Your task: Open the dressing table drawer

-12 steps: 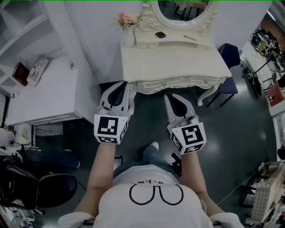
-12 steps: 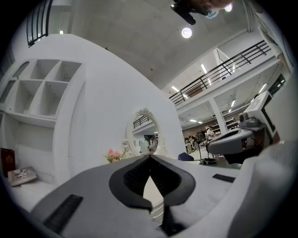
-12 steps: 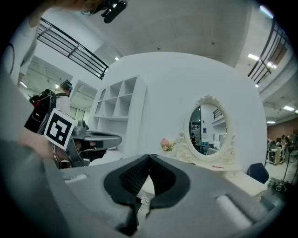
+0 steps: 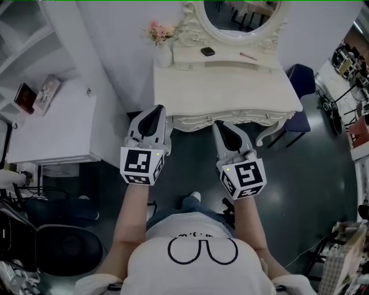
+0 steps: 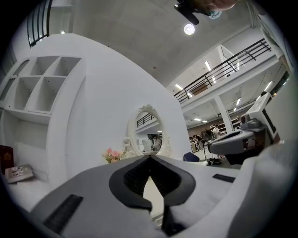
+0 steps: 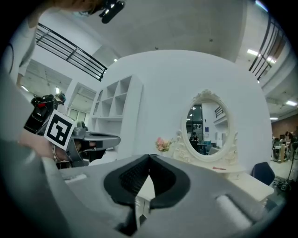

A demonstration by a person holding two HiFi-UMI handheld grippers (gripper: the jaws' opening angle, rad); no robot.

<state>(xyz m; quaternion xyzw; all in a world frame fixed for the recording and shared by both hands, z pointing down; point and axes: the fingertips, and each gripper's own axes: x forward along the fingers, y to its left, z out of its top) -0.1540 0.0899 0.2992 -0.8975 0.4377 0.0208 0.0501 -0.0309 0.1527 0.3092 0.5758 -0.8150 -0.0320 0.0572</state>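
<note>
Fingers pressed together, empty: left gripper (image 4: 158, 108), right gripper (image 4: 217, 124) | both near dressing table (image 4: 230, 86) front

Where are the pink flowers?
In the head view, the pink flowers stand at the back left corner of the dressing table, just left of the oval mirror.

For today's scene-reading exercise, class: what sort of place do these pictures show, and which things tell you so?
Probably a mock bedroom corner inside a big hall: a white dressing table with an oval mirror and flowers, yet a balcony railing runs under a high ceiling behind.
</note>
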